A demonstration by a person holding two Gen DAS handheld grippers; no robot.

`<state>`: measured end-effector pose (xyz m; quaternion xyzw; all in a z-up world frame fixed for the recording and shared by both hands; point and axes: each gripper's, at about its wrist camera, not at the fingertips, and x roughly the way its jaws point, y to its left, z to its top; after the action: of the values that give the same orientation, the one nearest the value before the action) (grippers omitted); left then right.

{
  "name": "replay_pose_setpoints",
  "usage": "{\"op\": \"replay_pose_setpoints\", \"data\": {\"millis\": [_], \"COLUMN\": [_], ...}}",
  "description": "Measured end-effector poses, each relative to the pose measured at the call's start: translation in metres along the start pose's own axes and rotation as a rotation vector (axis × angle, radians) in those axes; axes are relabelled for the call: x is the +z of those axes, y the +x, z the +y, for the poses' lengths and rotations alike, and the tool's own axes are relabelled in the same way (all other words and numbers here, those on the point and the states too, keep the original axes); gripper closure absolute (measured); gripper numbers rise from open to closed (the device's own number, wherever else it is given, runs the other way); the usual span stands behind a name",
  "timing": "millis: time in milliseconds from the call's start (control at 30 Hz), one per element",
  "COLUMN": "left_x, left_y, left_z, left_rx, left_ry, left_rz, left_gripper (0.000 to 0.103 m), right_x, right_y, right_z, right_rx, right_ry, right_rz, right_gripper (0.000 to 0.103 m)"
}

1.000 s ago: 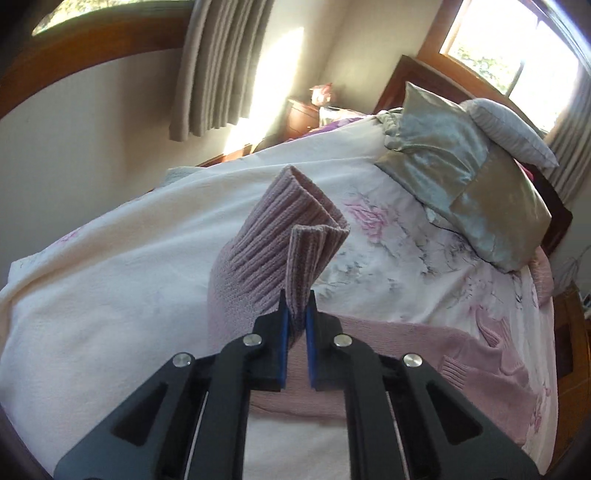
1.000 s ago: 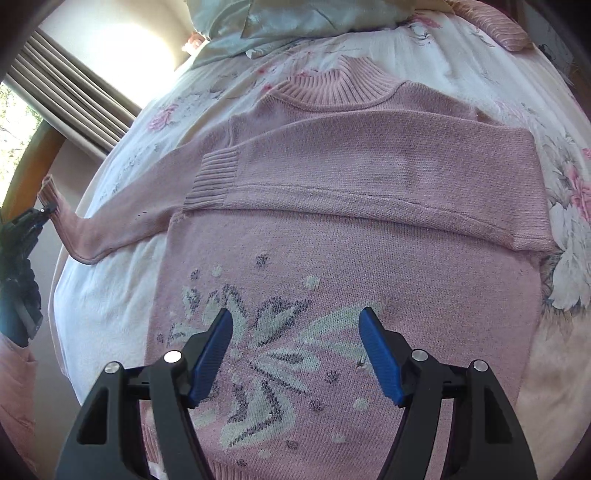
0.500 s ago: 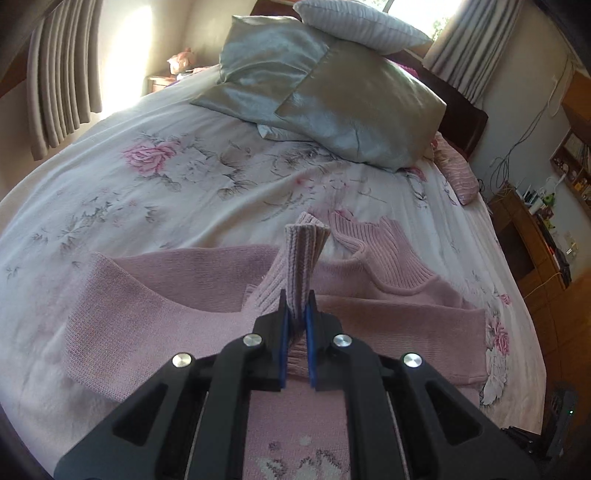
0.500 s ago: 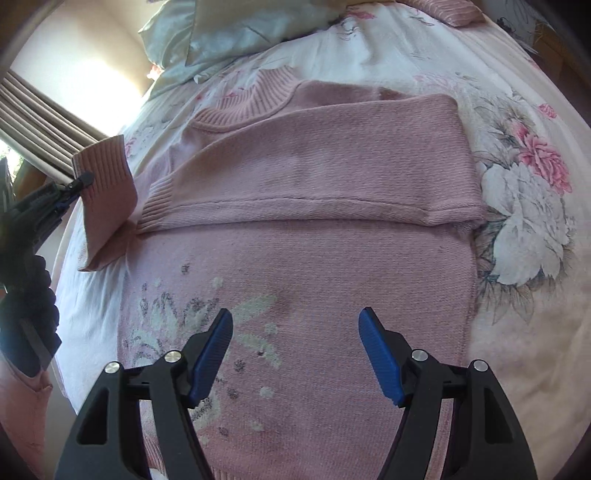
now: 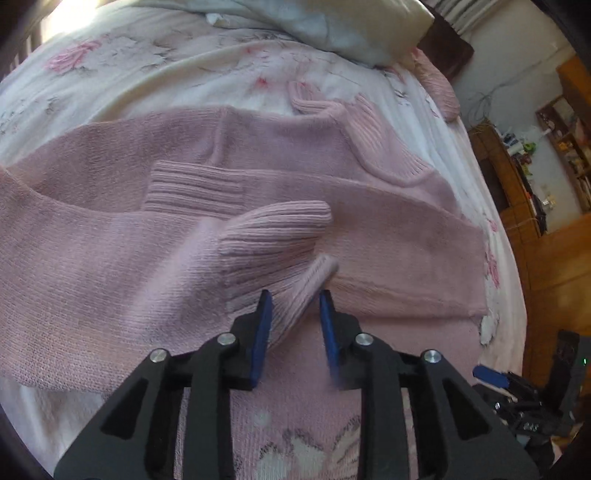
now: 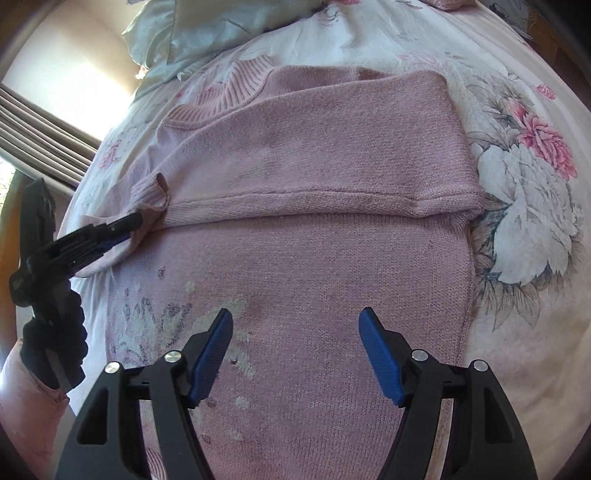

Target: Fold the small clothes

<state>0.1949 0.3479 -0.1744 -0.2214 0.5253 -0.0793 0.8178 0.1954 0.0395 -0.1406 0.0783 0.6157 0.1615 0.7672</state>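
Note:
A pink knit sweater (image 5: 110, 258) lies face up on the bed, its right sleeve folded across the chest with the ribbed cuff (image 5: 195, 188) flat. The other sleeve's cuff (image 5: 277, 236) rests over the chest, its edge between the parted jaws of my left gripper (image 5: 293, 295), which is open. From the right wrist view that same gripper (image 6: 129, 223) sits at the sweater's left side by the cuff (image 6: 149, 192). My right gripper (image 6: 295, 314) hovers open over the sweater's flowered lower front (image 6: 314, 277), holding nothing.
A floral bedspread (image 5: 147, 66) covers the bed, with pillows (image 5: 332, 22) at its head. Wooden furniture (image 5: 546, 221) stands past the bed's right side. Curtains (image 6: 44, 122) hang on the left. A pink-sleeved arm (image 6: 22, 398) holds the left gripper.
The left gripper carried the sleeve cuff across onto the sweater's chest and its jaws have parted. The right gripper stayed open and shifted slightly over the lower front.

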Motion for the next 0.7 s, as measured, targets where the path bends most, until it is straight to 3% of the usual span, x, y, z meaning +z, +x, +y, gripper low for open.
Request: {"op": "replay_pose_setpoints", "data": {"millis": [67,133,267,367,467,567,700], "left_x": [-0.006,-0.007,-0.008,-0.007,-0.007,-0.007,-0.015], "left_y": [-0.02,-0.044,-0.085,-0.087,-0.063,-0.069,-0.099], "left_z": [0.011,0.032,0.085,0.123,0.154,0.151,0.144], "left_rx": [-0.019,0.027,0.268,0.365,0.348,0.339,0.301], "left_ry": [-0.012,-0.06,-0.11,-0.158,-0.204,-0.174,-0.192], "left_rz": [-0.029,-0.084,-0.179,-0.155,-0.044,-0.069,-0.159], "left_gripper": [0.07,0.07,0.066,0.066,0.064,0.064,0.06], "right_x": [0.009,0.021,0.05,0.069,0.084,0.097,0.108], "right_y": [0.001,0.002,0.017,0.04,0.067,0.091,0.12], "right_z": [0.012,0.028,0.074,0.11,0.134,0.15,0.162], "right_rx": [0.033,0.075,0.168,0.216,0.25,0.243,0.217], "right_ry": [-0.014,-0.036,-0.11,-0.149,-0.151,-0.145,-0.151], "right_rz": [-0.002,-0.004,0.015,0.039,0.077,0.107,0.148], "right_gripper": [0.032,0.032,0.032,0.032,0.032,0.033,0.033]}}
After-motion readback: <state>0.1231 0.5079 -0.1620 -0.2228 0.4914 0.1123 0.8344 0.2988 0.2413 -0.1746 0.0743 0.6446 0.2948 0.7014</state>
